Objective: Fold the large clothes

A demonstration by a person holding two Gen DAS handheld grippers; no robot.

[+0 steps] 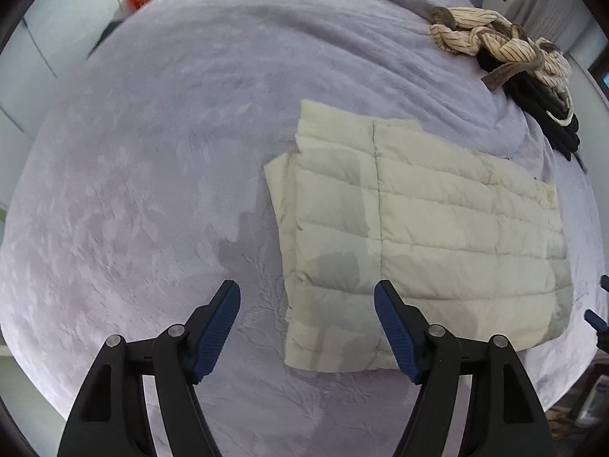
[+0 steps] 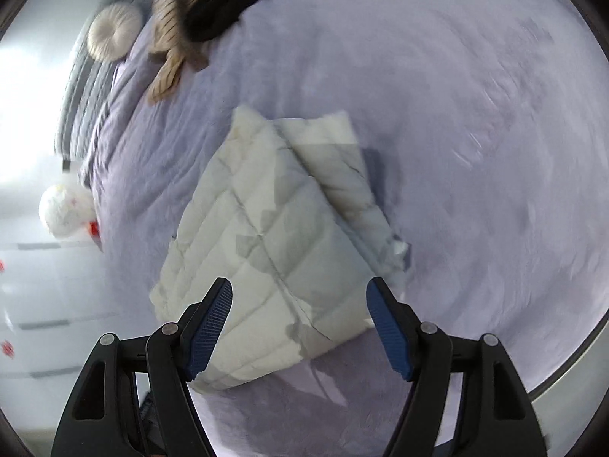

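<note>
Left wrist view: unlabelled folded cream quilted jacket (image 1: pixel 426 236) on bedspread (image 1: pixel 152 190).

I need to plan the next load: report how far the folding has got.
Done: the cream quilted jacket lies folded into a flat rectangle on the lavender blanket. In hand: nothing; the left tongs and right tongs are open and empty. Left: the striped garment and black garment, heaped unfolded.
</note>
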